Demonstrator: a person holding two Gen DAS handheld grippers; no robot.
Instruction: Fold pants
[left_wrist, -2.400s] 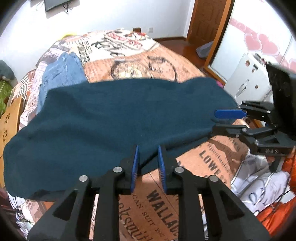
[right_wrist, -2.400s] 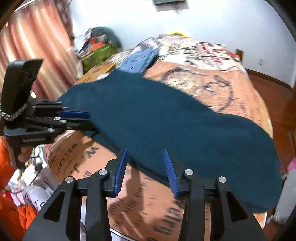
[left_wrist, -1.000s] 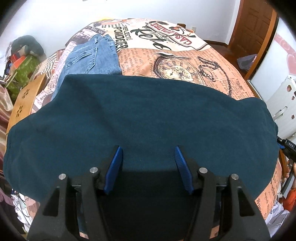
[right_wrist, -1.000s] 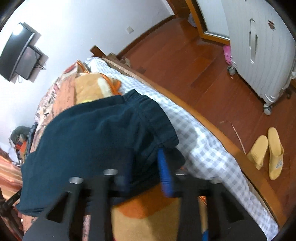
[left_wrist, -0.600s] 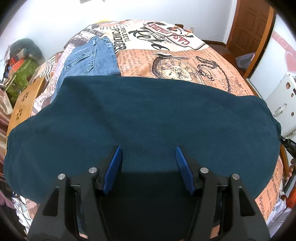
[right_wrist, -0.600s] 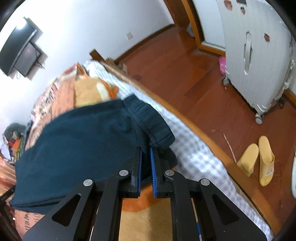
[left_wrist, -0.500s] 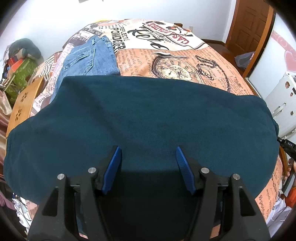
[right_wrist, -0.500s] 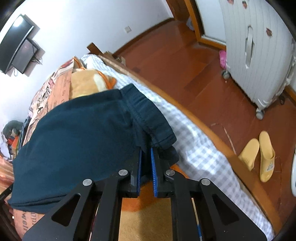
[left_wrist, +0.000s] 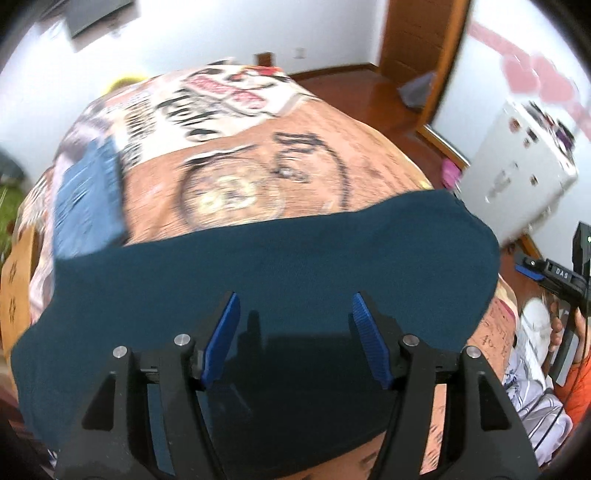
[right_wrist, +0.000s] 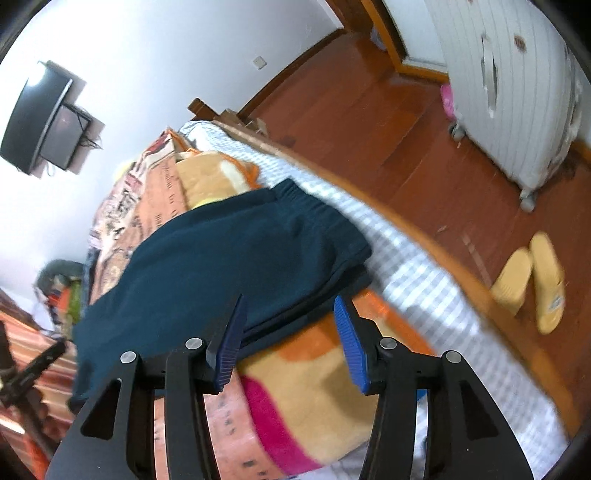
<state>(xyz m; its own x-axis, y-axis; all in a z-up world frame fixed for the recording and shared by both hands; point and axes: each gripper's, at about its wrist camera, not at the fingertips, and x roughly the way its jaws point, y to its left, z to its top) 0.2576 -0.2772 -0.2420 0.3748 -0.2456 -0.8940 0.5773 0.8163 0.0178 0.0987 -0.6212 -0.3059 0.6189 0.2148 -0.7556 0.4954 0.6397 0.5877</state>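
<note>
The dark teal pants (left_wrist: 280, 266) lie folded lengthwise across the bed (left_wrist: 295, 166), waistband at its side edge; the right gripper (right_wrist: 288, 339) has just been opening, jaws apart, nothing pinched; the left gripper (left_wrist: 295, 332) hovers wide over mid-cloth; next, each should pinch both layers cleanly before folding across.

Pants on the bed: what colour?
Dark teal, plain; the pants show best in the right wrist view.

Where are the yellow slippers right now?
In the right wrist view, the yellow slippers lie on the wooden floor at right, beyond the bed's edge, below the white suitcase.
</note>
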